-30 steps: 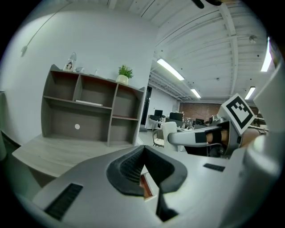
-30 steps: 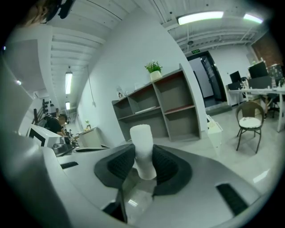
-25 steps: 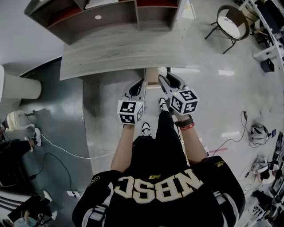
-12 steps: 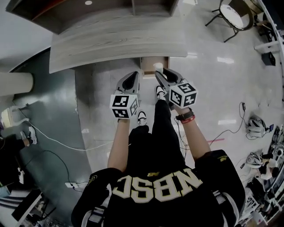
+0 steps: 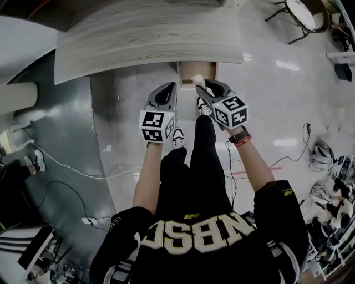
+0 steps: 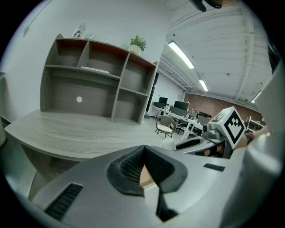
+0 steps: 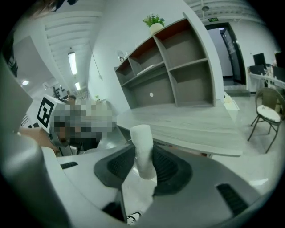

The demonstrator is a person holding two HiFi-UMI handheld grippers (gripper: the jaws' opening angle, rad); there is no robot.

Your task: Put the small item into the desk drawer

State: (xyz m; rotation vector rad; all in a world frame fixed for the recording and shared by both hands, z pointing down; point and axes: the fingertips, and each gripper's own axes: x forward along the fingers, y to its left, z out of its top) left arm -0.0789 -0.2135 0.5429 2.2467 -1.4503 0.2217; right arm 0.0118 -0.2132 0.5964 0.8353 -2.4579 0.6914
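Observation:
The small item (image 7: 143,149) is a soft white roll, and my right gripper (image 7: 143,162) is shut on it, its end sticking up past the pads. In the head view the white item (image 5: 198,81) hangs over the open wooden drawer (image 5: 181,75), which sticks out from under the grey desk (image 5: 150,39). My right gripper (image 5: 204,89) points into the drawer's opening. My left gripper (image 5: 169,90) sits just left of the drawer. In its own view the left gripper (image 6: 144,150) is shut with its pads meeting and nothing between them.
A grey shelf unit (image 6: 98,84) with a small plant (image 6: 138,43) on top stands at the back of the desk. The person's legs and shoes (image 5: 178,136) are below the grippers. A chair (image 5: 299,14) and floor cables (image 5: 72,172) lie off to the sides.
Both grippers have moved forward toward the desk. The right gripper has carried the white item from in front of the drawer to over its opening. The left gripper stays shut and empty.

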